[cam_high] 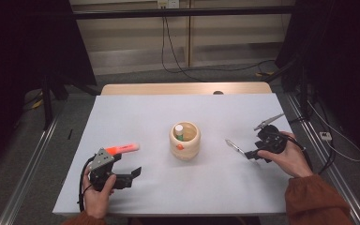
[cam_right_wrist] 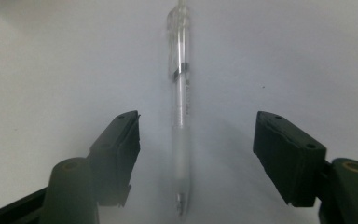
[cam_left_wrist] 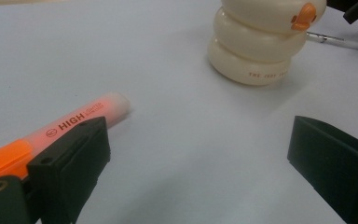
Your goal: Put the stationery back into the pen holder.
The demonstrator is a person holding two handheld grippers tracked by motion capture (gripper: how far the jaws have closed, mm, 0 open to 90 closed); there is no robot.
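Your left gripper (cam_high: 130,161) low on the white table (cam_high: 136,117), jaws wide beside an orange highlighter (cam_left_wrist: 51,133), your right gripper (cam_right_wrist: 196,154) spread around a clear pen (cam_right_wrist: 181,116), cream holder (cam_high: 184,139) between them.

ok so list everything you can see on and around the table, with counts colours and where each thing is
table: 1, white top with a wooden far edge, centre of the high view
pen holder: 1, cream with a small orange knob, middle of the table
items in the holder: at least 1, white-capped with some green beside it, standing inside
highlighter: 1, orange, lying left of the holder, beside the left gripper
clear pen: 1, transparent, lying on the table between the right gripper's open jaws, untouched
cables: several, black, on the floor beyond the table
left gripper: 1, black, open, near left, held in a hand
right gripper: 1, black, open, right side, held in a hand
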